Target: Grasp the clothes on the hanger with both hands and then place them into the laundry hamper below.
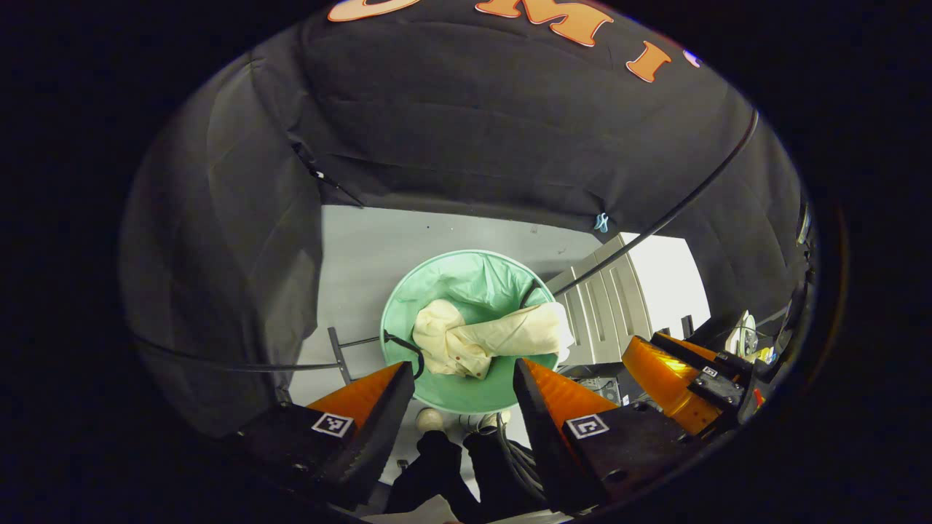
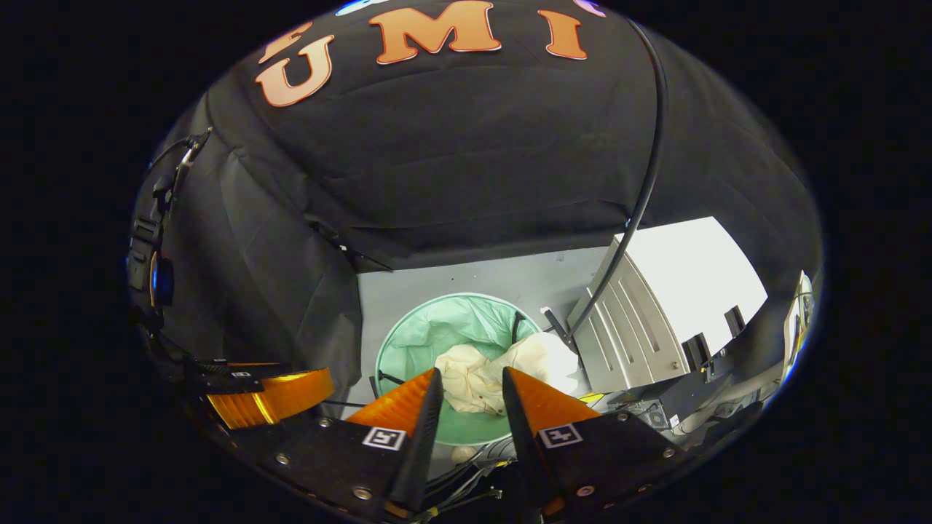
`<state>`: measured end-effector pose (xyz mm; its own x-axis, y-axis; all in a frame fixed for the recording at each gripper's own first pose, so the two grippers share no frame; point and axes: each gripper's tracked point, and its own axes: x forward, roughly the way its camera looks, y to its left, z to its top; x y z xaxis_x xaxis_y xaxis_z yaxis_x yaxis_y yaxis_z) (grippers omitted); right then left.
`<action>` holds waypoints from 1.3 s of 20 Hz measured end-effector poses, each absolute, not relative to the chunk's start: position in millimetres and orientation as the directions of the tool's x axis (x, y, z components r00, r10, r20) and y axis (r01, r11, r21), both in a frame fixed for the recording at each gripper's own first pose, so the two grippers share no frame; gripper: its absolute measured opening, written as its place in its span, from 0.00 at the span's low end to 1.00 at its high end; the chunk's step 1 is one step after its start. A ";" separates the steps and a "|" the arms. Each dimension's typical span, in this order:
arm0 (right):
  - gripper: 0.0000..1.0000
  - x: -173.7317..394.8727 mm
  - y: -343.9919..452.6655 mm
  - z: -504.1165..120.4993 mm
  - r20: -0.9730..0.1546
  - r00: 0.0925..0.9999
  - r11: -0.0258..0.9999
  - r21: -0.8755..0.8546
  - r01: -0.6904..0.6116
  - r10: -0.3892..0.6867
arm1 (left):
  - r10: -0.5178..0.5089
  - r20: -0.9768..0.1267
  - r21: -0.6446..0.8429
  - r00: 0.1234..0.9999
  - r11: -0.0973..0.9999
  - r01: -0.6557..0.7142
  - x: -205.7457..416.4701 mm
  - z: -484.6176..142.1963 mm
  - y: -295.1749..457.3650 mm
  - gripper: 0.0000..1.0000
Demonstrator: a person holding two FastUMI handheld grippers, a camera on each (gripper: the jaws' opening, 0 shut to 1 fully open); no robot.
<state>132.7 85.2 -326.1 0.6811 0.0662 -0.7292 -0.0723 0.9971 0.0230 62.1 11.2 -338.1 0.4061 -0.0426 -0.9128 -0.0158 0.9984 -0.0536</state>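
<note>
A cream garment [image 1: 480, 336] lies bunched in the round green laundry hamper [image 1: 408, 291] on the floor far below, one part draped over the hamper's right rim. My left gripper [image 1: 464, 372] hangs high above it, open, with nothing between its fingers. In the right gripper view the same cream garment [image 2: 495, 372] and green hamper [image 2: 408, 335] sit below my right gripper [image 2: 471, 380], which is also open and empty. The right gripper [image 1: 684, 378] appears at the right of the left gripper view, and the left gripper [image 2: 269, 397] at the lower left of the right gripper view.
A grey cabinet [image 1: 608, 306] stands right of the hamper, with a black cable [image 1: 655, 222] running across it. A thin metal stand [image 1: 338, 353] is left of the hamper. The person's dark legs and light shoes [image 1: 451, 444] are at the hamper's near side. Black cloth walls surround the grey floor [image 1: 364, 247].
</note>
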 end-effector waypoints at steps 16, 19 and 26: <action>0.94 92.7 55.3 -237.4 -0.589 0.808 0.992 -0.090 -0.086 0.016 | -0.035 -0.815 -0.084 0.579 0.995 -0.057 15.1 -248.9 46.0 0.91; 0.94 82.6 45.7 -210.7 -0.548 0.836 0.994 -0.089 -0.061 0.002 | -0.020 -0.759 -0.074 0.650 0.996 -0.056 12.1 -209.7 59.4 0.85; 0.94 76.4 20.1 -101.9 -0.291 0.955 0.994 -0.103 0.028 -0.057 | 0.019 -0.606 -0.031 0.795 0.998 -0.048 18.1 -123.1 81.7 0.91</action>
